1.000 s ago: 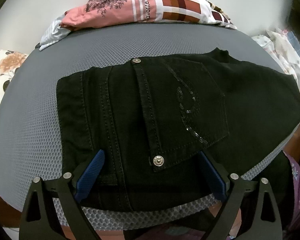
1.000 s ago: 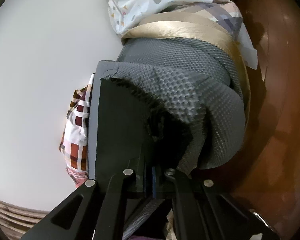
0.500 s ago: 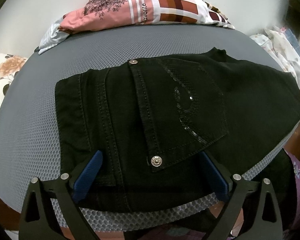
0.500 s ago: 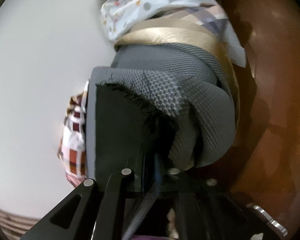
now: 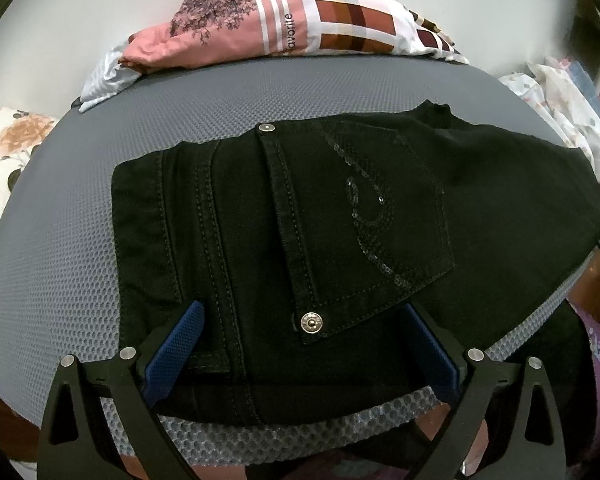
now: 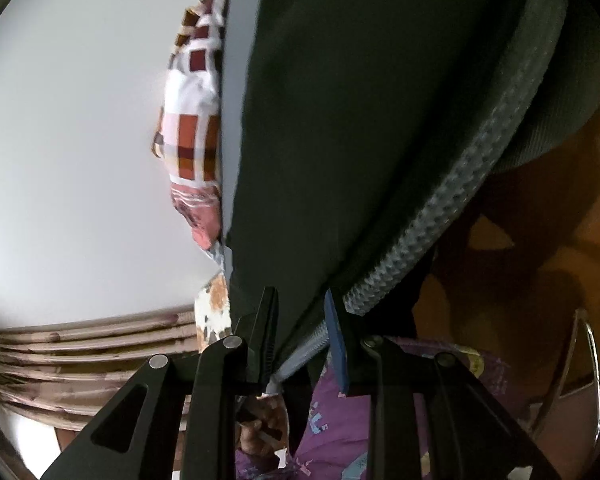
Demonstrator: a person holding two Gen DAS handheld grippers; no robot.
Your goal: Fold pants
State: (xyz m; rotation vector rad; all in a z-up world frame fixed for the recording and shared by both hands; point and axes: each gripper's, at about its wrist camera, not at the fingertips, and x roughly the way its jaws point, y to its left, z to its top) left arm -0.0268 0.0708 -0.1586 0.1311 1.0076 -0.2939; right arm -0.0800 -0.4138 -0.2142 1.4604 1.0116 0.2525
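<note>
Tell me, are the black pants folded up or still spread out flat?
Partly folded: the black pants lie doubled on the grey mat, back pocket up, one leg end trailing right over its edge.

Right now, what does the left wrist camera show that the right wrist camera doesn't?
Only the left wrist view shows the back pocket with its sequin swirl, the silver rivet and the open left gripper over the waistband. Only the right wrist view shows the right gripper, jaws just opening around the mat's edge, a curtain and purple clothing. Both show the black pants, grey mesh mat and checked fabric.
</note>
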